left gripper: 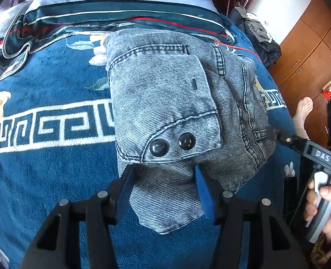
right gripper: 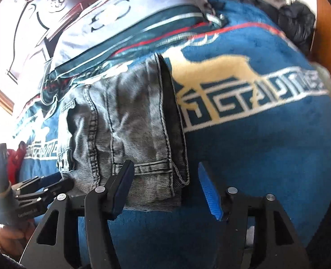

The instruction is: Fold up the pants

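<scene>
Pants first: the grey-washed corduroy-ribbed denim pants (left gripper: 165,103) lie on the blue plush blanket with its white key-pattern border (left gripper: 42,121), already gathered into a thick, stacked bundle, so by my reading most of the folding is behind us. On top sits a flap bearing two black buttons (left gripper: 172,144), and a loose corner of cloth spills off the near end, which looks like the bit left to tuck or square up. The bundle's long axis runs from the near edge away toward the striped pillow (left gripper: 120,13) at the head of the bed, buttoned end nearest us. The left gripper (left gripper: 164,177) has its blue-padded fingers spread wide, straddling that loose corner without pinching it. The right gripper (right gripper: 165,174) is parted too, one pad against the bundle's hemmed edge, the other over bare blanket. A wooden wardrobe (left gripper: 311,44) stands beyond.
</scene>
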Action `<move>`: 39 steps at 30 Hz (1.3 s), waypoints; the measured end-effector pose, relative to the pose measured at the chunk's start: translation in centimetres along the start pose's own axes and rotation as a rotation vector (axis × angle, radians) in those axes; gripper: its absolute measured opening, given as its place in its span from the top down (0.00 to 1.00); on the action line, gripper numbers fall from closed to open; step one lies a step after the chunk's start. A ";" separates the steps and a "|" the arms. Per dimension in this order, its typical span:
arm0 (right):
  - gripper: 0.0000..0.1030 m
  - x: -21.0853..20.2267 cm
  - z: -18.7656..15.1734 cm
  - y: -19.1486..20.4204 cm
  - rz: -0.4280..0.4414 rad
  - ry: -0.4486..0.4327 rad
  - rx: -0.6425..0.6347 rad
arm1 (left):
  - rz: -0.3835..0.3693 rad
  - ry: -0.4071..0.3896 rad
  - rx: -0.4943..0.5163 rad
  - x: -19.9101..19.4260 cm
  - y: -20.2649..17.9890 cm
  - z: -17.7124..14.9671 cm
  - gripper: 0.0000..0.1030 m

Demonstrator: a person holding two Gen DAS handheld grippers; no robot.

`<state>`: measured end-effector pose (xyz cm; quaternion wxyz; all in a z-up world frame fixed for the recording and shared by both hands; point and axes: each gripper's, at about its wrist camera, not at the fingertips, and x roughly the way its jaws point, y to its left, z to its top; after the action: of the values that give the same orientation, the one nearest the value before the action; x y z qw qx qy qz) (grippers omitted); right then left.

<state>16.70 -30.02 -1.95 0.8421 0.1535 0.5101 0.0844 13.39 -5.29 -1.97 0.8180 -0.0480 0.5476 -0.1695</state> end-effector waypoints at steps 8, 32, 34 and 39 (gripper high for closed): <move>0.80 0.3 -0.1 1.1 0.030 0.012 0.007 | -0.009 -0.008 0.013 -0.1 0.2 -0.1 0.43; 0.61 1.3 -1.4 -1.0 0.001 0.076 0.062 | 0.088 -0.057 0.090 -0.6 -1.0 -0.7 0.31; 0.60 0.7 -1.0 -0.7 -0.010 0.056 0.035 | 0.090 -0.058 0.086 -0.6 -0.9 -0.7 0.29; 0.47 -0.1 2.0 0.3 0.011 -0.009 -0.013 | 0.088 -0.058 0.087 -0.5 -0.8 -0.7 0.29</move>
<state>18.42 -30.13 -0.91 0.8449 0.1514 0.5048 0.0917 12.36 -5.75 -1.57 0.8415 0.0069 0.5174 -0.1554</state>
